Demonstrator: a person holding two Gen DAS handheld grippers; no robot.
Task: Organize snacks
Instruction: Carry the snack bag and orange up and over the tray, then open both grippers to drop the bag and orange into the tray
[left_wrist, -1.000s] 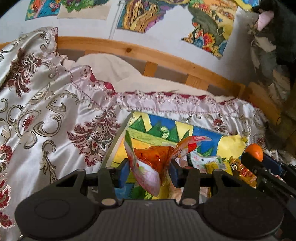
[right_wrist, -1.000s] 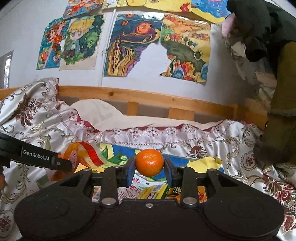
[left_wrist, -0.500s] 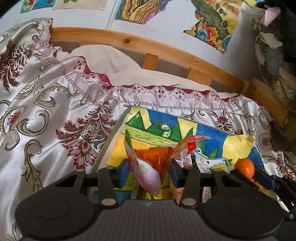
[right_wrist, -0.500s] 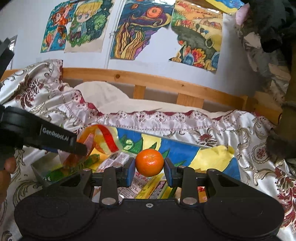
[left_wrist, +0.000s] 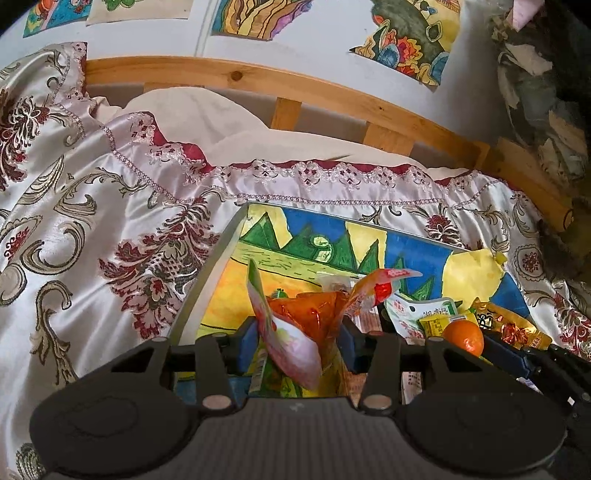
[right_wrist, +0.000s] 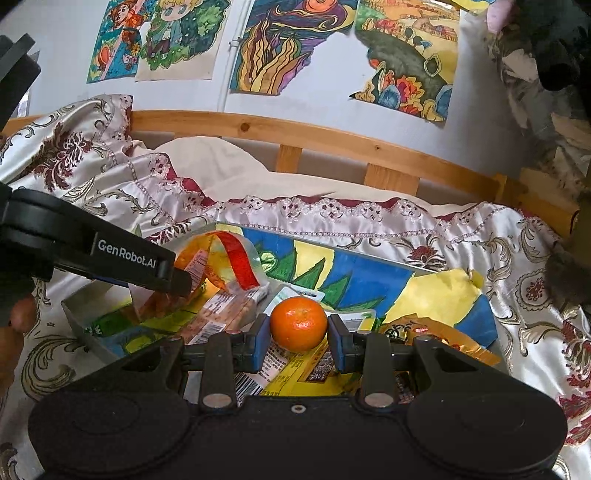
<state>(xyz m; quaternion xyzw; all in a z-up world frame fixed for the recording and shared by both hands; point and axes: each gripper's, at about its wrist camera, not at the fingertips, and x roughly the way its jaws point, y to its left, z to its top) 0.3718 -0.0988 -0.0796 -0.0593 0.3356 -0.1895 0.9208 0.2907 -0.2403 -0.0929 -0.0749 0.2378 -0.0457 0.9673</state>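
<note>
My left gripper (left_wrist: 295, 341) is shut on an orange and white snack packet (left_wrist: 306, 321) and holds it over the left part of a shallow tray (left_wrist: 207, 273) lined with a bright painted picture. The same packet (right_wrist: 218, 266) and the left gripper (right_wrist: 177, 280) show at the left of the right wrist view. My right gripper (right_wrist: 298, 338) is shut on a small orange mandarin (right_wrist: 298, 323), just above several snack packets (right_wrist: 295, 373) lying in the tray. The mandarin (left_wrist: 463, 336) also shows at the right of the left wrist view.
The tray (right_wrist: 79, 321) lies on a bed with a shiny flowered cover (left_wrist: 81, 221). A wooden bed rail (right_wrist: 332, 136) and a wall with drawings (right_wrist: 269, 48) stand behind. Clothes (right_wrist: 546, 74) hang at the right.
Both grippers have come down and forward toward the tray, each still holding its item. The mandarin now sits lower, closer over the packets.
</note>
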